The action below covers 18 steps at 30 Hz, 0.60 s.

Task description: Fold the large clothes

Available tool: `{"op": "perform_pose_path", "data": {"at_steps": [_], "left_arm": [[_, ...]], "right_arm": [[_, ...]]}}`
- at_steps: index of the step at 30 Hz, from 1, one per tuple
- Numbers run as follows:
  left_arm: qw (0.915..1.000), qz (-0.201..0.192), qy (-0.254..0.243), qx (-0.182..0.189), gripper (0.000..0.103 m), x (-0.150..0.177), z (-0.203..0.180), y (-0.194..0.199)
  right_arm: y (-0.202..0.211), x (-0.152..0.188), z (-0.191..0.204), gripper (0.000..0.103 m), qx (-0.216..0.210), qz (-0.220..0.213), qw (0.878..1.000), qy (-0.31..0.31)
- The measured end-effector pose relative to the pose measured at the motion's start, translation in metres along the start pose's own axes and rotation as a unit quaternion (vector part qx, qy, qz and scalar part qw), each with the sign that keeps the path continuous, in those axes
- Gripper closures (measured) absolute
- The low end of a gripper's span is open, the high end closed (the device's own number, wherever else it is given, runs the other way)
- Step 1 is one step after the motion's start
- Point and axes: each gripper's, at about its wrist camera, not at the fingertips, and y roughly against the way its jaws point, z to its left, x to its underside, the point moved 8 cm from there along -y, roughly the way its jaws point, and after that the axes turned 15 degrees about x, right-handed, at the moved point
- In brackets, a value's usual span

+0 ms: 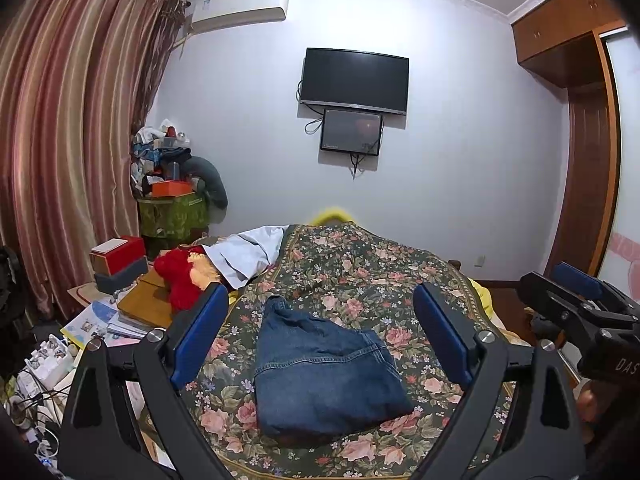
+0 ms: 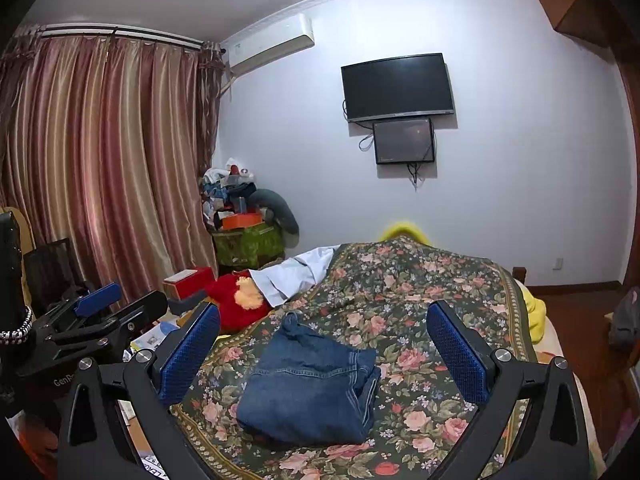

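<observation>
A pair of blue jeans (image 1: pixel 324 372) lies folded into a compact bundle on the floral bedspread (image 1: pixel 360 264); it also shows in the right wrist view (image 2: pixel 308 384). My left gripper (image 1: pixel 320 336) is open and empty, held above and just behind the bundle. My right gripper (image 2: pixel 324 344) is open and empty too, hovering over the jeans. The right gripper shows at the right edge of the left wrist view (image 1: pixel 580 296). The left gripper shows at the left of the right wrist view (image 2: pixel 104 304).
A red plush toy (image 1: pixel 180 276) and a white garment (image 1: pixel 244 256) lie at the bed's left edge. Boxes, books and papers (image 1: pixel 120 280) crowd the left side. A yellow blanket (image 2: pixel 536 312) hangs at the right. A wardrobe (image 1: pixel 584 160) stands right.
</observation>
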Motion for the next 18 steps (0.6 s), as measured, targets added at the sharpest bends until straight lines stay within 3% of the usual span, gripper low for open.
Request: {"op": "perform_pose_path", "data": {"at_steps": [18], "left_arm": [[1.0000,0.004,0.001,0.004,0.008,0.0029,0.0013,-0.0039]], "right_arm": [[0.0000,-0.0009,0.0008,0.000,0.001,0.000,1.000,-0.001]]}}
